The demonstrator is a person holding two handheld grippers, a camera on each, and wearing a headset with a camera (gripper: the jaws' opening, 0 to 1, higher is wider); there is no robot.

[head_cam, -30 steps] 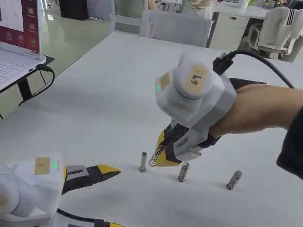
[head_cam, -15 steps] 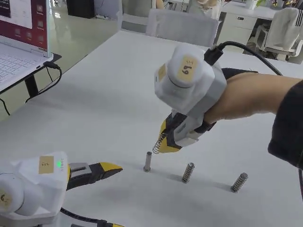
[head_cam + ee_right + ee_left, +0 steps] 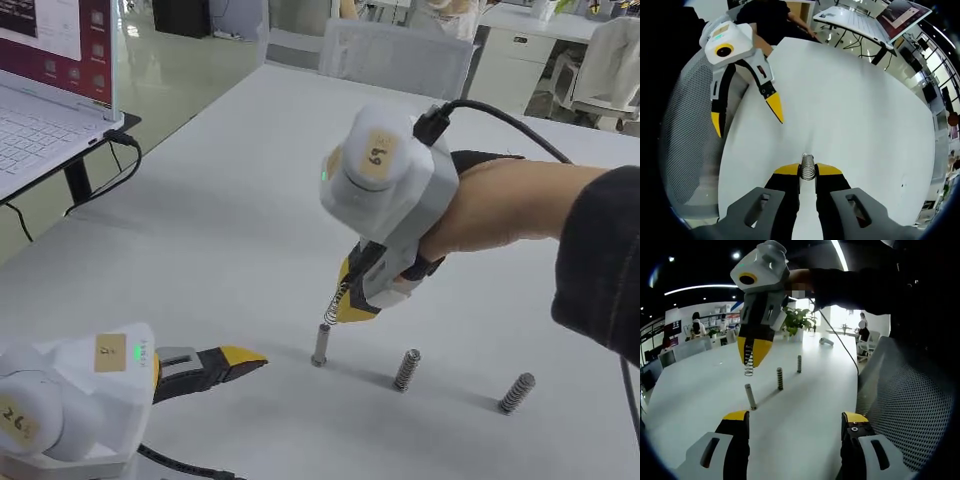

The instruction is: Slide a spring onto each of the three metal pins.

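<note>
Spring (image 3: pixel 333 303) is pinched in the closed right gripper (image 3: pixel 352 310), centre frame, just above the bare pin (image 3: pixel 320 345). Left gripper (image 3: pixel 795 416), lower left, is held wide open, empty. Risk: if lowered off-axis, the coil could be snagged on the pin tip & flicked away.

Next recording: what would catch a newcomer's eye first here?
The white right gripper with yellow-tipped jaws, mid-frame in the head view, clamps a coiled metal spring just above the bare metal pin on the white table. Beside it stand two spring-covered pins; the open left gripper sits lower left.
</note>
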